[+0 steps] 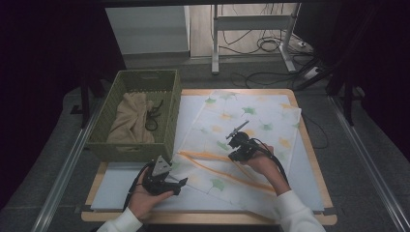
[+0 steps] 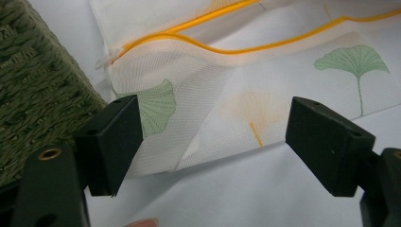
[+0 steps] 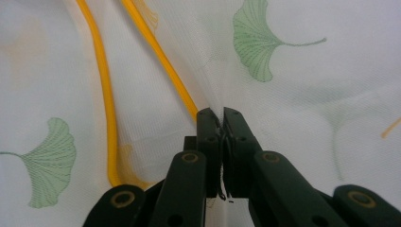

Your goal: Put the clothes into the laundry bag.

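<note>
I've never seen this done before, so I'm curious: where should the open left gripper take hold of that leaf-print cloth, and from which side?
Probably the near-left corner of the leaf-print cloth, coming in low from the table's front edge. A folded flap there lies loose on the table, close by the green basket, and the left gripper already faces it with open jaws. The right gripper is shut on the cloth beside its orange edge.

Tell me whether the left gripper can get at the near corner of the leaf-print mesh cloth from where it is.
Probably yes. The left gripper stands open, with the corner of the mesh cloth lying flat just ahead between its jaws and nothing across the way; the woven basket sits off to the side.
</note>
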### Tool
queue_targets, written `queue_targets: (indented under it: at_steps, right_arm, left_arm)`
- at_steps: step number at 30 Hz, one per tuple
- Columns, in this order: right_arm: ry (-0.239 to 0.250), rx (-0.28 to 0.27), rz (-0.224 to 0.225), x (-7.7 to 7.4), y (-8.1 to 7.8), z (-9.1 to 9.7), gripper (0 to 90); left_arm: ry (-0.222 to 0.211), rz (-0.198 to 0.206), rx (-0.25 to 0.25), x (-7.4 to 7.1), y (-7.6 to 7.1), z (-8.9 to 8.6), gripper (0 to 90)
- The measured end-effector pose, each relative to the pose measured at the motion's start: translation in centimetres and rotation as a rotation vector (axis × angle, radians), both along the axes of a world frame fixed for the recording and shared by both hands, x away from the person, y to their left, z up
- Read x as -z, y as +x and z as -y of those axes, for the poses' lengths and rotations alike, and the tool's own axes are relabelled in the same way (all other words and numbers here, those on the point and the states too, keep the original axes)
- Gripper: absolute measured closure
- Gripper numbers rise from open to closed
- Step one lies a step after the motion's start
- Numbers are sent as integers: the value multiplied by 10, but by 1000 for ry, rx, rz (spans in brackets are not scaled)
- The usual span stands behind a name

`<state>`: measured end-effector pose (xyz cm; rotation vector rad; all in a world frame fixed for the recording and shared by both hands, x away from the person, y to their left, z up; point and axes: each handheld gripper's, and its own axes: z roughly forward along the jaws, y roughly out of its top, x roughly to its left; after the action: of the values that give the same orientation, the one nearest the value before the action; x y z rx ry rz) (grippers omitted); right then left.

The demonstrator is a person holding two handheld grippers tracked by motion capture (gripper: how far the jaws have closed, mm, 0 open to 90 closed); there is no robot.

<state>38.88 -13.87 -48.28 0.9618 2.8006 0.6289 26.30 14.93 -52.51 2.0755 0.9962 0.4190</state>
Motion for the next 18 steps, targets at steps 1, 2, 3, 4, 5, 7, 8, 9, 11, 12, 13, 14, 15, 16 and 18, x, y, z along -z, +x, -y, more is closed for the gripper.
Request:
queue_targets:
  at_steps: [1, 2, 3, 4, 5, 7, 8, 9, 11, 12, 13, 14, 15, 16, 18]
  right_arm:
    - [9, 2, 0, -3, 0, 1, 869]
    - [14, 3, -2, -4, 0, 2, 871]
    - [14, 3, -2, -4, 0, 2, 871]
    - [18, 0, 1, -6, 0, 3, 871]
    - [28, 3, -1, -7, 0, 4, 872]
    - [51, 3, -3, -11, 1, 6, 872]
    - [73, 6, 3, -14, 0, 8, 872]
    - [73, 6, 3, -14, 0, 8, 872]
    - [83, 7, 10, -18, 0, 10, 872]
    - [87, 9, 12, -19, -1, 10, 873]
    - [97, 10, 14, -21, -1, 12, 872]
    - [97, 10, 14, -21, -1, 12, 872]
    - [104, 13, 18, -22, -1, 13, 873]
    - [107, 15, 19, -23, 0, 14, 873]
    - [114, 22, 19, -24, 0, 15, 873]
  left_arm:
    - [0, 0, 1, 0, 0, 0, 192]
    - [0, -1, 1, 0, 0, 0, 192]
    - [-1, -1, 0, 0, 1, 0, 192]
    - [0, -2, 2, 0, 1, -1, 192]
    - [-1, -2, 3, 0, 1, -1, 192]
    - [-2, 0, 3, -1, 0, -1, 192]
    - [-2, 1, 4, -1, 0, -1, 191]
    - [-1, 2, 5, -1, 0, -1, 191]
    - [0, 2, 4, 0, 0, -1, 191]
    - [1, 2, 5, 0, 0, -1, 192]
    - [2, 1, 5, 0, 0, -1, 191]
    - [2, 2, 6, 0, 0, -1, 191]
    - [2, 2, 5, 0, 0, -1, 191]
    - [2, 2, 6, 0, 0, -1, 191]
    - [1, 3, 7, -1, 0, -1, 191]
